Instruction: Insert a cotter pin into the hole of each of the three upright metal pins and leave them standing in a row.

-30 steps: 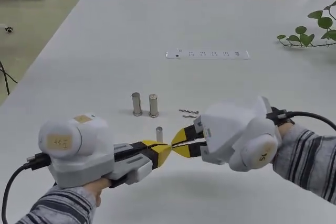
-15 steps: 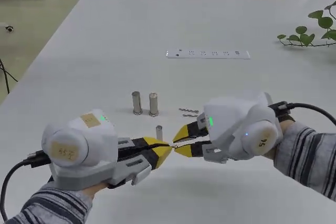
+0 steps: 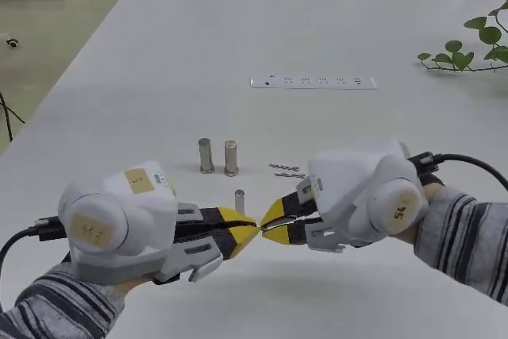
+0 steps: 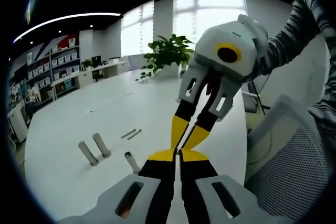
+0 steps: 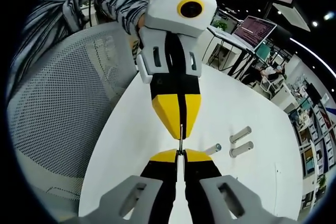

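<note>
Two metal pins (image 3: 205,155) (image 3: 231,157) stand upright side by side on the white table; a third, shorter-looking pin (image 3: 240,201) stands nearer me, just behind the gripper tips. My left gripper (image 3: 252,229) and right gripper (image 3: 267,225) meet tip to tip above the table in front of it. A thin cotter pin (image 5: 180,138) bridges the two sets of yellow tips, and both grippers are shut on it. The left gripper view shows the three pins (image 4: 85,152) (image 4: 102,145) (image 4: 131,162) to the left of my left gripper (image 4: 178,153). Two spare cotter pins (image 3: 286,171) lie flat right of the pair.
A white power strip (image 3: 313,82) lies farther back on the table (image 3: 159,77). A leafy plant (image 3: 468,49) reaches in at the far right edge. A mesh chair (image 5: 68,108) stands by the table's near side.
Both grippers have drifted a little lower and nearer to me, tips still together. The right gripper's jaws have narrowed onto the cotter pin. The metal pins have not moved.
</note>
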### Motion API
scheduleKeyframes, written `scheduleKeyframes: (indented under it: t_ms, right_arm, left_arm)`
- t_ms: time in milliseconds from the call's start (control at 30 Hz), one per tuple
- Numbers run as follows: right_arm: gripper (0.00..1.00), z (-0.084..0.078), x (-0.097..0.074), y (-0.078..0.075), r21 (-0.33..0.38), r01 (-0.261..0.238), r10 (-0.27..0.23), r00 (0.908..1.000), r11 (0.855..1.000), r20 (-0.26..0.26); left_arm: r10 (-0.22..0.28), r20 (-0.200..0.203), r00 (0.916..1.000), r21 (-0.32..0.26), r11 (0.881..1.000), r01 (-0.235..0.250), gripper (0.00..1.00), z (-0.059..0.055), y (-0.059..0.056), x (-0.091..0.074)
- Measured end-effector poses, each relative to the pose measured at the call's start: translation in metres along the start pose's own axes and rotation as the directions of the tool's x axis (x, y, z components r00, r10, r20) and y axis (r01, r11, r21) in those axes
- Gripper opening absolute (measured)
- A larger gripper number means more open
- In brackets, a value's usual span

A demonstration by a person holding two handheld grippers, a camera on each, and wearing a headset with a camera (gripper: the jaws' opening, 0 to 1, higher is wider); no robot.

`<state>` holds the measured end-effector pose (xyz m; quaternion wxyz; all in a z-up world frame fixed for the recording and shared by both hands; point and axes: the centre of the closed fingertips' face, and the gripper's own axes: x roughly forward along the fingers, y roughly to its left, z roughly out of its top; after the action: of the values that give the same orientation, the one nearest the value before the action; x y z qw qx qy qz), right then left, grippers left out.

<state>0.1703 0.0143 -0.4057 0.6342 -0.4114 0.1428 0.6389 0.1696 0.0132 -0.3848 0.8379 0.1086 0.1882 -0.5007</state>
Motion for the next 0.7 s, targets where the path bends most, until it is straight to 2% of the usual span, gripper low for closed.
scheduleKeyframes:
  t_ms: [133,400,633,700]
  right_arm:
    - [0.00,-0.0004,-0.0009,0.0013,0.001,-0.005,0.005,1.0000,1.000,-0.004]
    - [0.00,-0.0013,-0.0016,0.0032,-0.012,-0.009,0.009,0.9998,1.000,-0.019]
    - [0.00,-0.0035,-0.0020,-0.0016,-0.013,0.013,-0.013,0.9993,1.000,-0.034]
    - [0.00,-0.0046,-0.0025,-0.0057,0.004,0.030,-0.030,0.9989,1.000,-0.036]
  left_arm:
    - [0.004,-0.017,0.9998,0.016,1.000,-0.004,0.00,-0.0039,-0.0007,0.0001]
    - [0.018,-0.012,0.9998,0.006,1.000,-0.018,0.00,-0.0054,-0.0011,0.0007]
    - [0.048,-0.015,0.9987,-0.014,0.999,-0.048,0.00,-0.0083,0.0039,0.0025]
    - [0.063,-0.016,0.9979,-0.018,0.998,-0.063,0.04,-0.0093,0.0062,0.0035]
